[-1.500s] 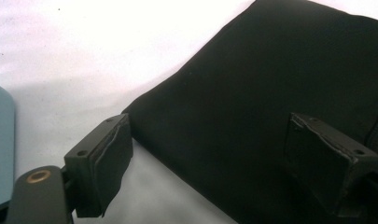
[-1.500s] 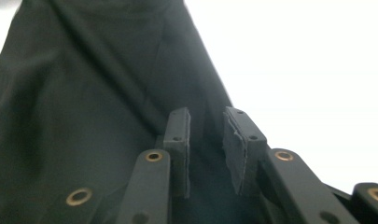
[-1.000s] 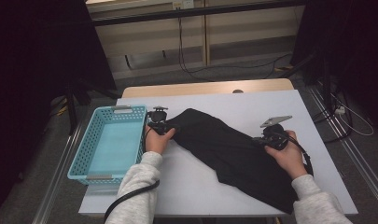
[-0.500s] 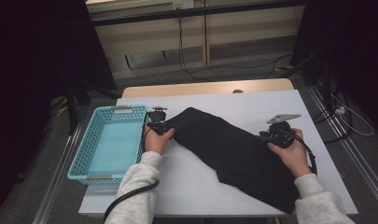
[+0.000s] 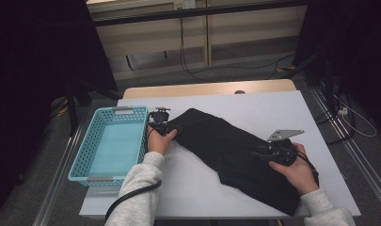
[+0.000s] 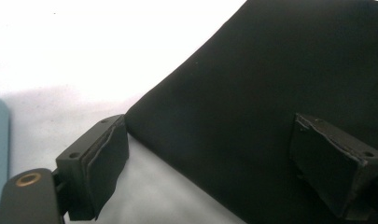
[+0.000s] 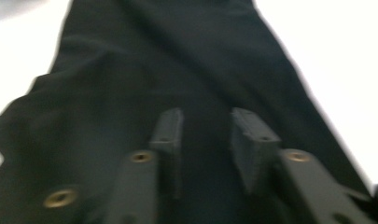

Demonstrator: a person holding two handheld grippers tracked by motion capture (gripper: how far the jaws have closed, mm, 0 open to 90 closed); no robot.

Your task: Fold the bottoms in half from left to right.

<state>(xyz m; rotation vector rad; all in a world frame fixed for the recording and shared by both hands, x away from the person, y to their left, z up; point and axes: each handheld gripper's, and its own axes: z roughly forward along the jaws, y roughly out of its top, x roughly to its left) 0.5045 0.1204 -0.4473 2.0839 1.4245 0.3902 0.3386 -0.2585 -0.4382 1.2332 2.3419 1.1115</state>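
Cloth (image 5: 230, 155): black, folded into a long band, flat on the white table (image 5: 273, 108). Runs diagonally in the high view, from its far end beside the basket down to the near right edge of the table.
Cloth far end: just right of the basket's far right corner, at the left gripper.
Cloth near end: under and past the right hand, close to the table's front edge.
Left gripper (image 5: 165, 127): at the cloth's far-left end, held low over the table. In its own view (image 6: 214, 172) jaws spread wide, one pad over bare table by the cloth's edge, the other over the cloth. Pads not pressing on anything; cloth edge runs between them.
Right gripper (image 5: 261, 151): over the cloth's lower half, pointing along it toward the basket. In its own view (image 7: 203, 140) jaws parted by a narrow gap, have just been opening; cloth lies beneath, nothing pinched between the pads. View is blurred, so can't tell whether the tips touch the fabric.
Left hand (image 5: 159, 141): wrapped on the gripper, grey sleeve, cable trailing down the forearm.
Right hand (image 5: 296, 167): wrapped on the gripper, resting over the cloth.
Basket (image 5: 82, 150): light blue mesh, on the table's left edge, just left of the left gripper. Not touching the cloth as far as I can tell.
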